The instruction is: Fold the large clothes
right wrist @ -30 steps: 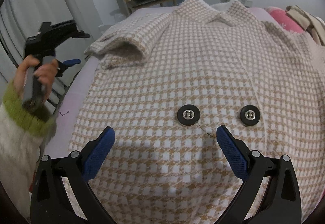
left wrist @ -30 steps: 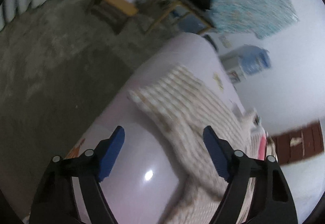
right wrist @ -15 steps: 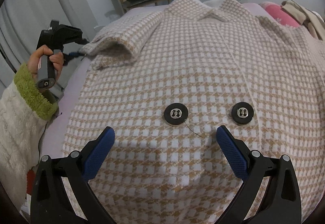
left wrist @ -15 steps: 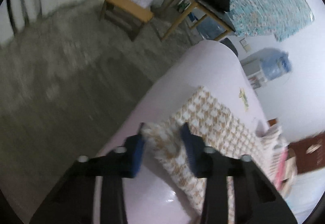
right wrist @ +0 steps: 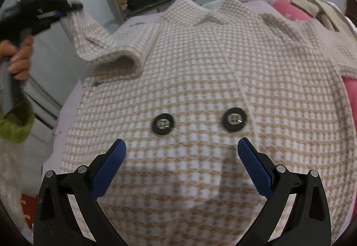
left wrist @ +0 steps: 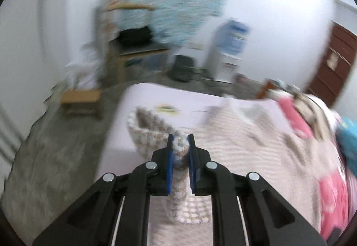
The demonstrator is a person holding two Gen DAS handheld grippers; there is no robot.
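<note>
- While the coat [right wrist: 200,80] lies face up across the bed [left wrist: 154,98], collar toward the far wall, its sleeve [right wrist: 89,29] on the left side is lifted clear of the bedding.
- Left gripper [left wrist: 180,145]: jaws closing, a bunched fold of the sleeve cuff [left wrist: 179,152] pinched between the blue pads.
- Right gripper [right wrist: 181,156]: jaws spread wide, nothing between them, poised over the coat front just below the two black buttons [right wrist: 162,123].
- Step in hand, as I judge it: carrying the sleeve inward over the body for the first fold.
- To do it well: keep the pinch firm, lift enough that the cuff clears the cloth, then lay it straight across the chest.
- Right gripper could press near the buttons so the body does not drag.
- Pink bedding [right wrist: 287,9] sits at the far right, away from the fold.
</note>
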